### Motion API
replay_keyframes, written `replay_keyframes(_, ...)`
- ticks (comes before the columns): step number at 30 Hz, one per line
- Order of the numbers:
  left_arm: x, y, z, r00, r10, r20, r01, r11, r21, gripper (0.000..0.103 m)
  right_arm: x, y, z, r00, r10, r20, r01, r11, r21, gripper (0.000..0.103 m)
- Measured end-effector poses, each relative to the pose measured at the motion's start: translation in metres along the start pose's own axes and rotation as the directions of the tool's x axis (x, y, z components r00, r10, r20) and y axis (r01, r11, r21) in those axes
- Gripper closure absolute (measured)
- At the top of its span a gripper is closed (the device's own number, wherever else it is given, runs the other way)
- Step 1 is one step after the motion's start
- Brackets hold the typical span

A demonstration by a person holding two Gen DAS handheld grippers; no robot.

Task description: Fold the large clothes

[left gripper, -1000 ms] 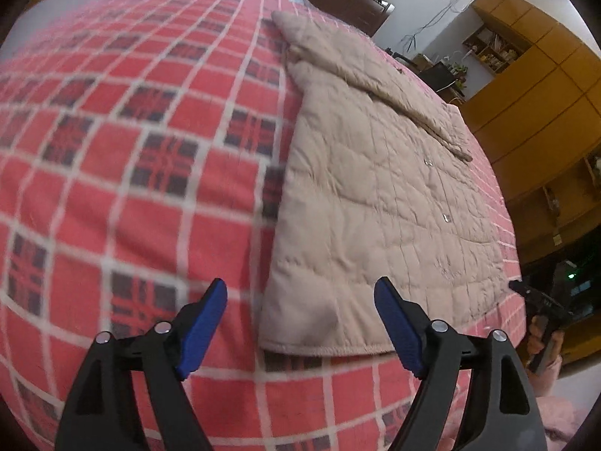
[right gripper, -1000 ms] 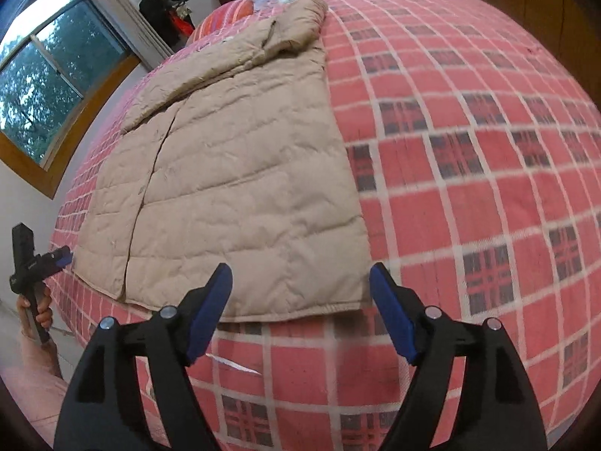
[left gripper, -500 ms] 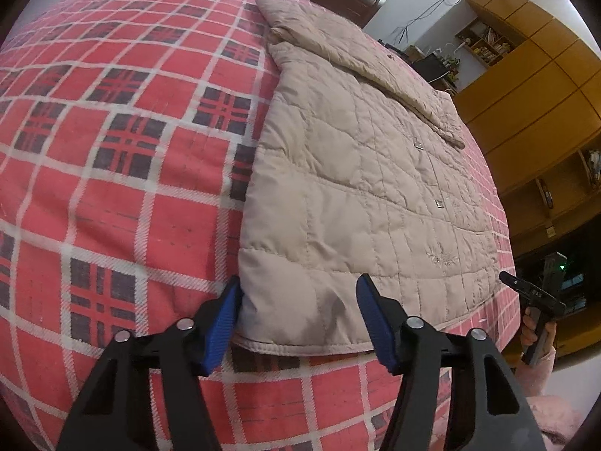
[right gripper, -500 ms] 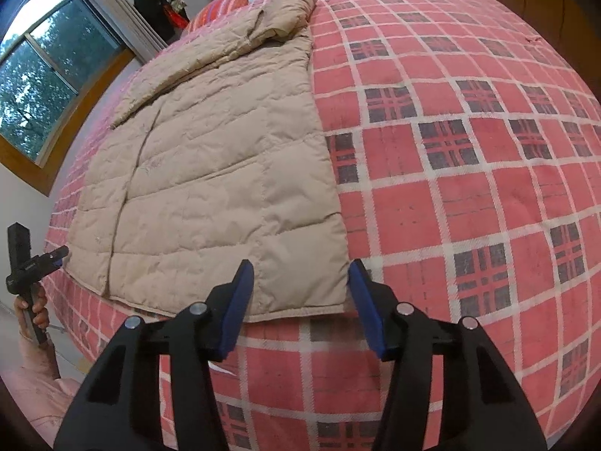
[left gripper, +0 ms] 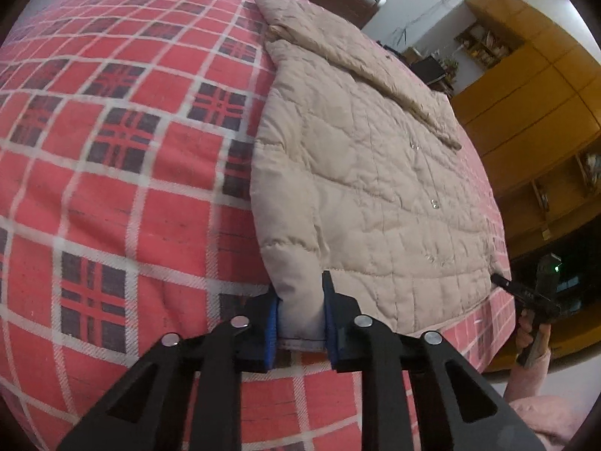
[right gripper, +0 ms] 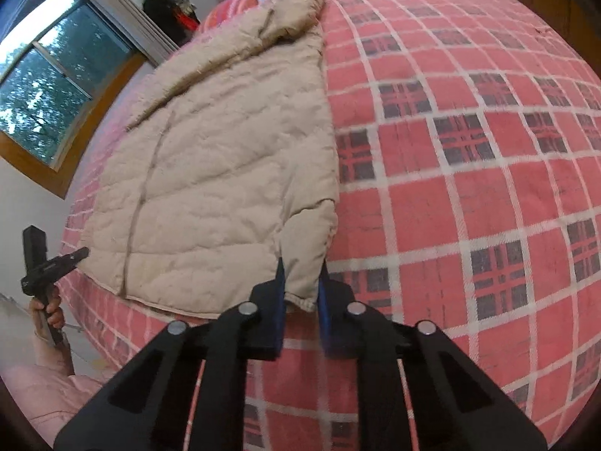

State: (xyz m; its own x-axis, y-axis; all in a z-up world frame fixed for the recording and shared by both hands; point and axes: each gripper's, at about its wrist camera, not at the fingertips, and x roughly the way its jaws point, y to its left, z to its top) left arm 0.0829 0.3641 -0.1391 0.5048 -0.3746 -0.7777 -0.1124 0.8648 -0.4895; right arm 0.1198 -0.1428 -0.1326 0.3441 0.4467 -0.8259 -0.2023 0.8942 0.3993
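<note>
Left wrist view: one beige quilted jacket (left gripper: 375, 173) lies flat on the plaid bed (left gripper: 112, 158), long axis toward 12 o'clock. Left tongs (left gripper: 300, 312) pinch one hem corner; right tongs (right gripper: 300, 293) pinch the other. Both closed on fabric, equally near. Two tongs, one jacket.

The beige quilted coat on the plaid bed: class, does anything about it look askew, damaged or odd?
Nothing looks damaged. The coat lies flat on the plaid bedcover, except at its two near hem corners, bunched where the left tool and right tool pinch them.
</note>
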Motion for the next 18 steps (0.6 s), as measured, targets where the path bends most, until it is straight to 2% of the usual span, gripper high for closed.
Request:
replay_keyframes(6,-0.032,-0.024,0.012,0.993,-0.054,0.108,0.047,0.997,0.061,0.089,-0.028,0.007,0.016,0.995,0.065,0.070,-0.064,0.998,-0.006,0.093)
replay_keyframes(9,-0.050,-0.039,0.026,0.984,-0.049,0.169,0.032,0.994,0.107,0.090,-0.047,0.013,0.031,0.991,0.075,0.115,-0.073,0.997,-0.023,0.093)
replay_keyframes(13,-0.064,-0.057,0.055,0.970,-0.056,0.235,0.017,0.986,0.165,0.090,-0.066,0.022,0.058,0.982,0.077,0.173,-0.068,0.996,-0.059,0.094)
replay_keyframes(15,-0.064,-0.067,0.074,0.963,-0.039,0.265,-0.013,0.981,0.194,0.090,-0.071,0.028,0.078,0.980,0.069,0.189,-0.055,0.995,-0.081,0.094)
replay_keyframes(18,-0.059,-0.071,0.102,0.961,-0.049,0.272,-0.007,0.979,0.202,0.090,-0.072,0.034,0.109,0.977,0.081,0.198,-0.063,0.994,-0.093,0.094)
